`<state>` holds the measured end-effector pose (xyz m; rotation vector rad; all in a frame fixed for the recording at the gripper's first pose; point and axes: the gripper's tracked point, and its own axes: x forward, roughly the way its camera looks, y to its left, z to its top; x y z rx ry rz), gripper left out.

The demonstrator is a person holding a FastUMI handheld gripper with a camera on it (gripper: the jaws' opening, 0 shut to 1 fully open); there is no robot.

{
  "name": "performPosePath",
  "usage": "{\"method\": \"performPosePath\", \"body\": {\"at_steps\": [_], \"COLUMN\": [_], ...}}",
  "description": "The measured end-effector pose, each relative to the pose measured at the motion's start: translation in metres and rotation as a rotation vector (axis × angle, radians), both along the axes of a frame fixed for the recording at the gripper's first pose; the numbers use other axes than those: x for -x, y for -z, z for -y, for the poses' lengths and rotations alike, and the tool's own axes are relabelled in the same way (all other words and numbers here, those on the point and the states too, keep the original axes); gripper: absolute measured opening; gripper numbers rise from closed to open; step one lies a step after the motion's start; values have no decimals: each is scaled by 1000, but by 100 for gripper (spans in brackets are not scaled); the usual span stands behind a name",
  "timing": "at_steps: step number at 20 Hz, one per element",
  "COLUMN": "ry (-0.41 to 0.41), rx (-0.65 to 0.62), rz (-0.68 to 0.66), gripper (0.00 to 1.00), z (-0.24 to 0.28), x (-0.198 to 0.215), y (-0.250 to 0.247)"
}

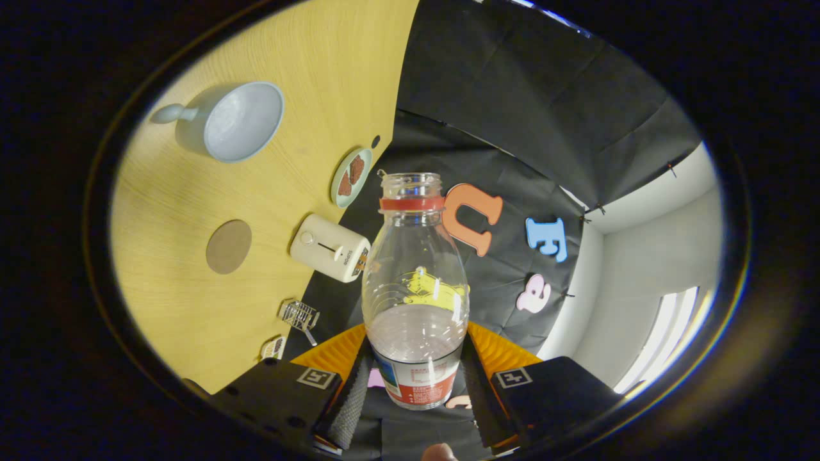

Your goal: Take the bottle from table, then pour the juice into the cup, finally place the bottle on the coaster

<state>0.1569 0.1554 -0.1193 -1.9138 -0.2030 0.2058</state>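
A clear plastic bottle with a red neck ring, no cap and a little clear liquid in it is held between my fingers. My gripper is shut on the bottle near its labelled base. The whole view is rolled, so the wooden table runs along one side. A pale blue cup with a handle stands on that table, well beyond the bottle's mouth and apart from it. A round brown coaster lies flat on the table, closer to my fingers than the cup.
A small cream toaster stands near the table's far edge beside the coaster. A green plate holding brown pieces lies between the toaster and the cup. A small wire rack and a little packet sit nearer my fingers.
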Motion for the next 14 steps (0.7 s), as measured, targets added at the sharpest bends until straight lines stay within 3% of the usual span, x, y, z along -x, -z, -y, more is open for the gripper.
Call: {"method": "performPosePath", "body": {"at_steps": [14], "ry": [22], "rx": [-49], "rz": [-31], "gripper": [75], "z": [5], "x": [-2], "y": [10]}}
